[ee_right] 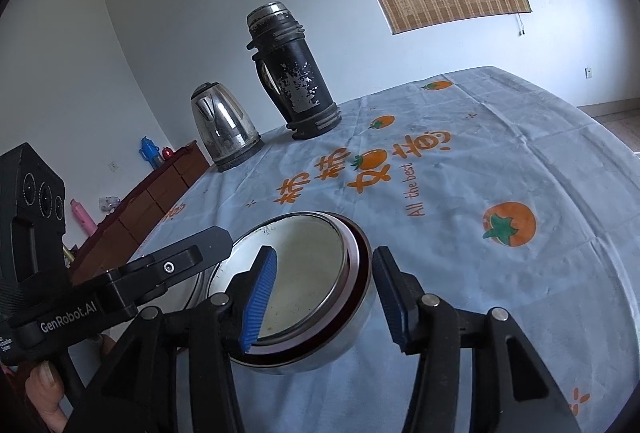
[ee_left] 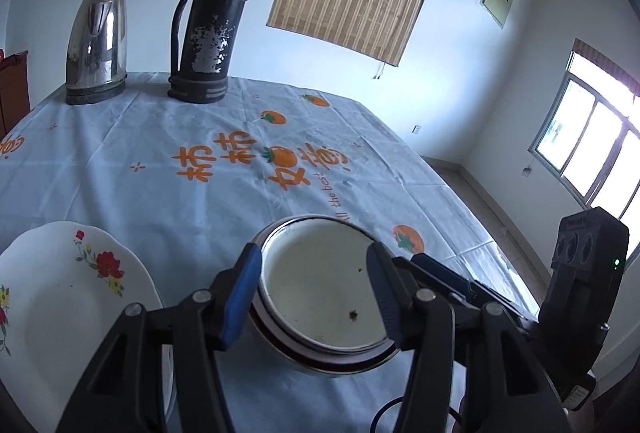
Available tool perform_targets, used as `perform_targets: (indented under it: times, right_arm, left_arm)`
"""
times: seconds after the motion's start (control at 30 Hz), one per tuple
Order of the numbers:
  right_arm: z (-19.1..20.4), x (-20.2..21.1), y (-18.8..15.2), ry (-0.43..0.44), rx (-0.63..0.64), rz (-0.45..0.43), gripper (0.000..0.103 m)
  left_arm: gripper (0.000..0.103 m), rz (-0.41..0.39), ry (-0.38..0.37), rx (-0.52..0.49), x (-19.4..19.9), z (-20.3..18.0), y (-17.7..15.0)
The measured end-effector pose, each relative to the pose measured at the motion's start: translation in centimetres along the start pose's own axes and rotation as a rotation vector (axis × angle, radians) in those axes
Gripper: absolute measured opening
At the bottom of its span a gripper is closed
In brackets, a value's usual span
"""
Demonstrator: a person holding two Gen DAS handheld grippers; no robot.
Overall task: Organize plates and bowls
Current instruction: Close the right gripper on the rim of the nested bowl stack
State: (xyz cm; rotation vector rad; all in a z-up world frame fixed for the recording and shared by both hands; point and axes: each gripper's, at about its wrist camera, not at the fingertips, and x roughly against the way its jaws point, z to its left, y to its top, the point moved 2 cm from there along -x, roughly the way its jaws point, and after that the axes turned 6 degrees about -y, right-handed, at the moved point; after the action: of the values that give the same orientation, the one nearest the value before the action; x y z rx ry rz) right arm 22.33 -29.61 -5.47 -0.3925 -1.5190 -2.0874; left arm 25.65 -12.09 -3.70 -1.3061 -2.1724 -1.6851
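Two nested steel bowls (ee_left: 320, 293), the inner one white inside with a dark red band, stand on the tablecloth near the front. My left gripper (ee_left: 314, 253) is open: its left pad is beside the bowls' outer left wall and its right finger hangs over the inside. My right gripper (ee_right: 325, 253) is open too and straddles the right wall of the bowls (ee_right: 304, 265), with one blue pad inside and one outside. Neither pad pair presses on the wall. A white plate (ee_left: 60, 293) with red flowers lies just left of the bowls.
A steel kettle (ee_left: 96, 45) and a tall black thermos (ee_left: 212, 25) stand at the table's far side. The pale blue tablecloth (ee_left: 200, 201) with orange print covers the table, whose right edge drops to the floor. A brown cabinet (ee_right: 160, 185) lines the left wall.
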Motion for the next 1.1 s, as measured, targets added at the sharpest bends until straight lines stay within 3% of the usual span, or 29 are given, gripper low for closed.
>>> perform_targets:
  times: [0.5, 0.97, 1.1]
  right_arm:
    - [-0.2, 0.4, 0.0, -0.022, 0.008, -0.022, 0.053]
    - [-0.3, -0.6, -0.1, -0.088, 0.02, 0.009, 0.054]
    - [-0.4, -1.0, -0.2, -0.099, 0.024, 0.028, 0.054]
  left_arm:
    - [0.067, 0.007, 0.091, -0.018, -0.3, 0.7, -0.3]
    - [0.068, 0.102, 0.099, 0.006, -1.9, 1.3, -1.4]
    - [0.068, 0.128, 0.062, 0.027, -2.2, 1.5, -1.6]
